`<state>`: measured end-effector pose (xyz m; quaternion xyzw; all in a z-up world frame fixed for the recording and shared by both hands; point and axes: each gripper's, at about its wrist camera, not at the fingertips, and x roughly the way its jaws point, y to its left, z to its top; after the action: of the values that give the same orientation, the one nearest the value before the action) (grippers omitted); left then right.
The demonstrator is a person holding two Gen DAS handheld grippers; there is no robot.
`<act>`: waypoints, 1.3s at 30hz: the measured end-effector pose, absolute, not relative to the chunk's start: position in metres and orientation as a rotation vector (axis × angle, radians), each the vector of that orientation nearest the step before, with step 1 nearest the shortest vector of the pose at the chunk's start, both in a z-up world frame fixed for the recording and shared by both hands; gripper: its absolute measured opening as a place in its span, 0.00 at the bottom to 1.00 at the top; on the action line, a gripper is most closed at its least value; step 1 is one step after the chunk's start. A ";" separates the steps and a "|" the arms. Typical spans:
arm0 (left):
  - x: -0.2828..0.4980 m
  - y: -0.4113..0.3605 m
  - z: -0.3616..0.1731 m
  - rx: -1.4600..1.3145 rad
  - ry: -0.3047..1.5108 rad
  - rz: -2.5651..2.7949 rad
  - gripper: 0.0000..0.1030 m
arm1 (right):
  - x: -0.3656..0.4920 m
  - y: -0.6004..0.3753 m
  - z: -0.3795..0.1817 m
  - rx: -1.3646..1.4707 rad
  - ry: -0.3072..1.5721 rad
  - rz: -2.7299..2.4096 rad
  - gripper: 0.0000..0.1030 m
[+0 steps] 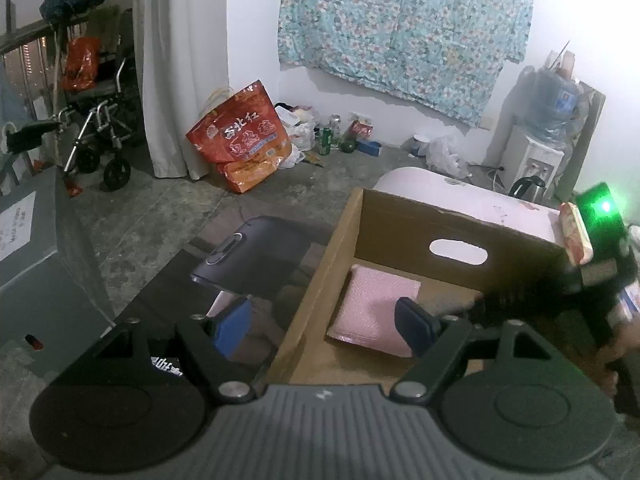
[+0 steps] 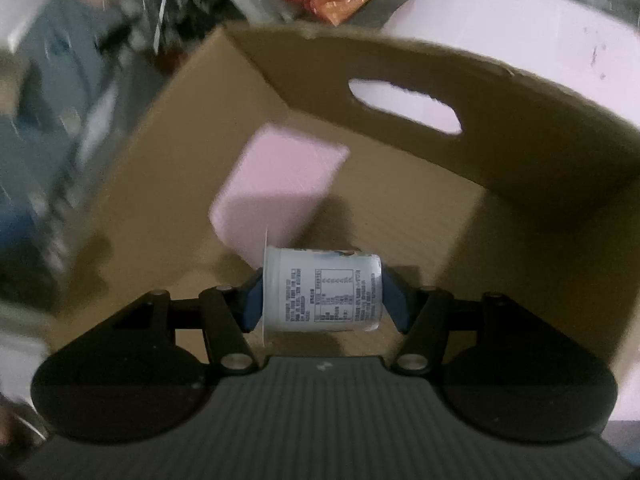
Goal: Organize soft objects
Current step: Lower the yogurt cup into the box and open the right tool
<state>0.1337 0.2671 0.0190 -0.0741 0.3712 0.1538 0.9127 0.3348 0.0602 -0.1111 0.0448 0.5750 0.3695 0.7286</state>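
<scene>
An open cardboard box [image 1: 400,208] [image 2: 520,92] with a handle slot stands on a pink table [image 1: 460,196]. A pink bubble-wrap pouch [image 1: 372,312] [image 2: 276,192] lies flat on its floor, to the left. My right gripper [image 2: 322,300] hangs over the box's near side, shut on a white plastic cup [image 2: 320,290] with printed text. The cup lies sideways, its foil lid to the left. My left gripper [image 1: 324,326] is open and straddles the box's left wall, with one blue pad [image 1: 232,324] outside and the other over the pouch. It holds nothing.
A patterned packet [image 1: 576,236] sits by the box's far right corner. A dark blue rounded seat [image 1: 248,256] and a grey cabinet [image 1: 32,260] stand left of the box. Red bags [image 1: 240,136], a wheelchair [image 1: 100,140], a kettle [image 1: 528,188] and a water dispenser [image 1: 536,152] line the room.
</scene>
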 end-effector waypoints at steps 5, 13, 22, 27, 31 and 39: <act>0.135 0.268 0.017 -0.157 0.772 0.320 0.78 | 0.361 0.056 -0.139 0.326 1.362 0.787 0.59; 0.137 0.264 0.012 -0.157 0.773 0.308 0.78 | 0.353 0.057 -0.109 0.051 1.182 0.693 0.67; 0.133 0.260 0.014 -0.160 0.768 0.292 0.78 | 0.349 0.063 -0.088 -0.091 1.150 0.753 0.84; 0.130 0.256 0.016 -0.155 0.767 0.284 0.78 | 0.338 0.085 -0.104 -0.231 1.187 0.731 0.76; 0.128 0.254 0.017 -0.156 0.764 0.284 0.78 | 0.341 0.082 -0.109 -0.131 1.198 0.736 0.62; 0.123 0.251 0.020 -0.172 0.765 0.283 0.78 | 0.347 0.077 -0.112 0.003 1.169 0.700 0.65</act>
<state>0.1232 0.2509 0.0205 -0.0835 0.3717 0.1375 0.9143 0.3467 0.0773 -0.1121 0.0016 0.5404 0.3235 0.7767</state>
